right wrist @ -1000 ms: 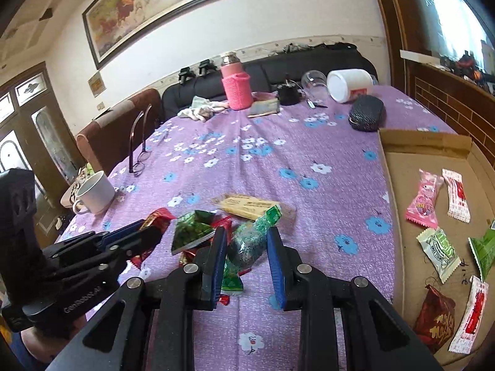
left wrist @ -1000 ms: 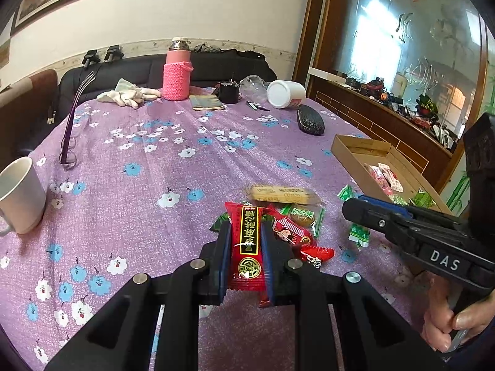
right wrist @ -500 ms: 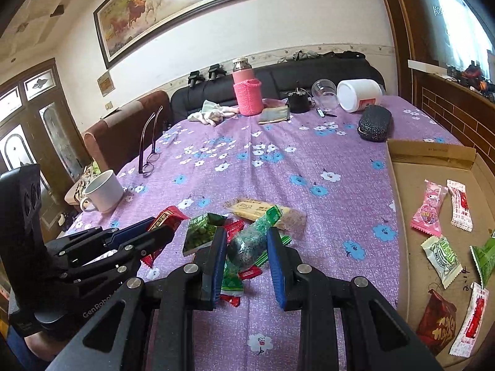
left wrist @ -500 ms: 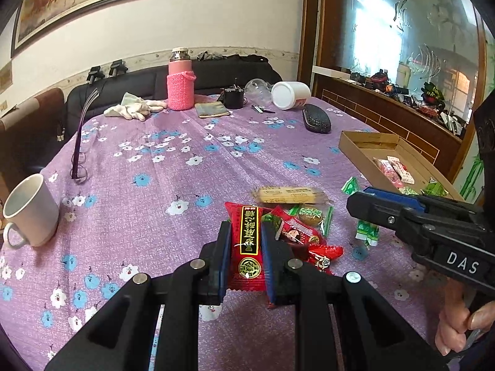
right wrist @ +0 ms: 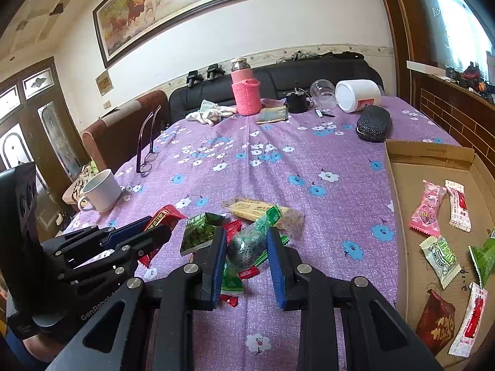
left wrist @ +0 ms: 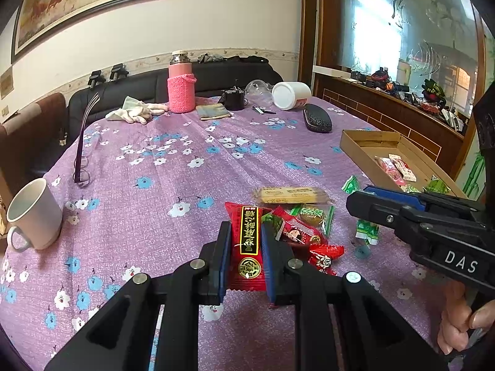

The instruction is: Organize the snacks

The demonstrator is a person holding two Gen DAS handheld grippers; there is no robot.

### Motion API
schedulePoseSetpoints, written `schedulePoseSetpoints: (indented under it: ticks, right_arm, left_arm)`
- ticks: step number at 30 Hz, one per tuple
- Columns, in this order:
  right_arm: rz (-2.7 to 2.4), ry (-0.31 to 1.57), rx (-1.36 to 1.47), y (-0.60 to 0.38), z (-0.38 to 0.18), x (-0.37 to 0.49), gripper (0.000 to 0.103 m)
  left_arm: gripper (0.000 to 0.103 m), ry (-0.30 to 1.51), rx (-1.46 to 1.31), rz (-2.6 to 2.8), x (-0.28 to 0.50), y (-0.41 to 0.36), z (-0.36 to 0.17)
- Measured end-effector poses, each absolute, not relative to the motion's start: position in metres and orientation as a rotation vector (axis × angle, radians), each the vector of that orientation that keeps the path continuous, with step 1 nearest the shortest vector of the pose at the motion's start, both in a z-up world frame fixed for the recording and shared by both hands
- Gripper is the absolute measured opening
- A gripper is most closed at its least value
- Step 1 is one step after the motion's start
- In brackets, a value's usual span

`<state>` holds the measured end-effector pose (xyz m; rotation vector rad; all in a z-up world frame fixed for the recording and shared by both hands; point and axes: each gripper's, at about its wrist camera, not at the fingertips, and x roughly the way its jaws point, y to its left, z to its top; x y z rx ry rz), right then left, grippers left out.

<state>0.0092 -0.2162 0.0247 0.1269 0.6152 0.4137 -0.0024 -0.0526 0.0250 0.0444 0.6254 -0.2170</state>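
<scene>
- A lived-in home, a sitting or dining room; a large gilt-framed painting of galloping horses (right wrist: 173, 9) hangs on the cream wall
- A black leather sofa (right wrist: 324, 74) and a brown armchair (right wrist: 120, 123) stand behind the table
- The purple flower-printed tablecloth (left wrist: 185, 185) carries household things — a white ceramic mug (left wrist: 34, 213), a pink flask in a knitted sleeve (left wrist: 181, 86), folded-out spectacles (left wrist: 82, 154)
- Dark wooden panelled doors with glass panes (right wrist: 27, 117) stand at the side

I see snack pile (right wrist: 247, 225) mid-frame on table (right wrist: 309, 160), box (right wrist: 433, 160) right, mug (right wrist: 100, 190) left, flask (right wrist: 244, 92) behind.
</scene>
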Motion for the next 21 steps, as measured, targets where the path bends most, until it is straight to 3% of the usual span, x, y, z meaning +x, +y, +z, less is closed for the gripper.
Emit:
schedulePoseSetpoints:
  ticks: [21]
  right_arm:
    - [0.289,0.573,0.297,-0.286,0.031,0.009,0.028]
  left_arm:
    - [0.018,0.618,-0.001,-0.297,-0.004,-0.052,0.03]
